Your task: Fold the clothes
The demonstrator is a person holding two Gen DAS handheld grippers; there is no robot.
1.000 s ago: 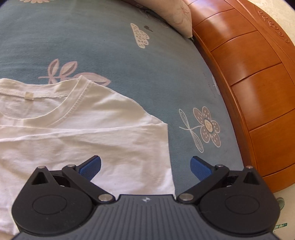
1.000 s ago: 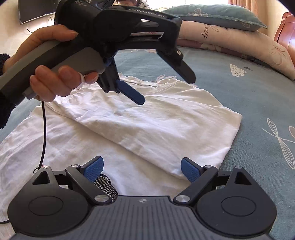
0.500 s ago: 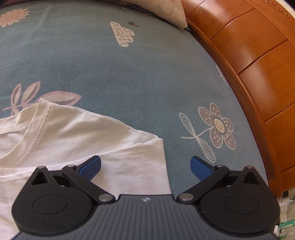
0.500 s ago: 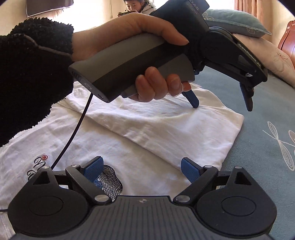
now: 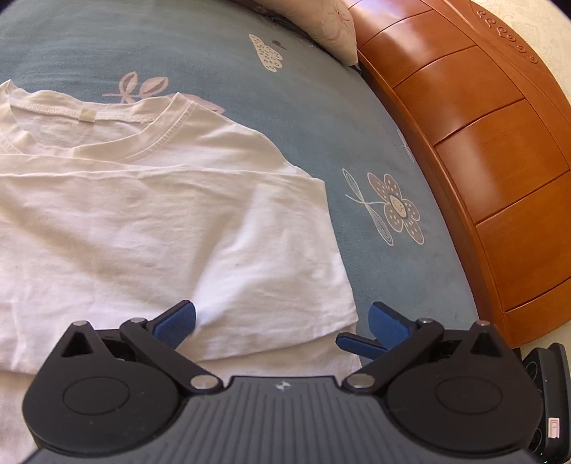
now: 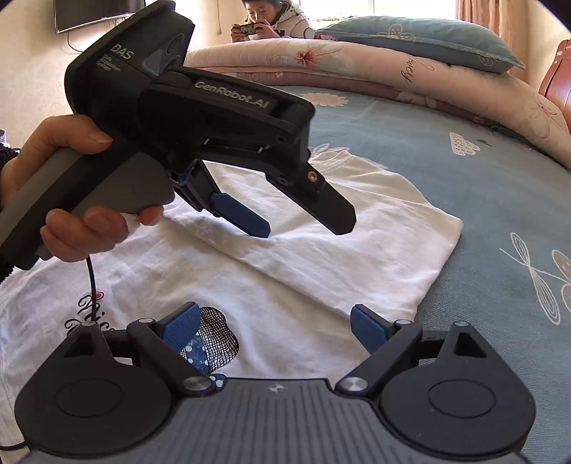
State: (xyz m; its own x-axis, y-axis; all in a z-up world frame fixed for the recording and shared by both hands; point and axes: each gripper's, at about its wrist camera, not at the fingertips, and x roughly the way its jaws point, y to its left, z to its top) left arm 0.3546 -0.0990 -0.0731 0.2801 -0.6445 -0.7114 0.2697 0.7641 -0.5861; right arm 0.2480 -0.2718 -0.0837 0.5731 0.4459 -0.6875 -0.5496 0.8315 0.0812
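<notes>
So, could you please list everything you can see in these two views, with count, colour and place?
T-shirt: one, white, partly folded, flat on the bed.
Bedsheet: one, grey-blue with flower prints, under the T-shirt.
Pillows: a pink floral one with a grey-blue one on top, far edge of the bed.
Headboard: one, orange-brown wood, right of the bed.
Person: one, behind the pillows, holding a phone.
TV: one, dark, on the far wall.
Left gripper: black, blue fingers, open above the T-shirt.
Right gripper: black, blue fingers, open.
Hand: one, holding the left gripper.
</notes>
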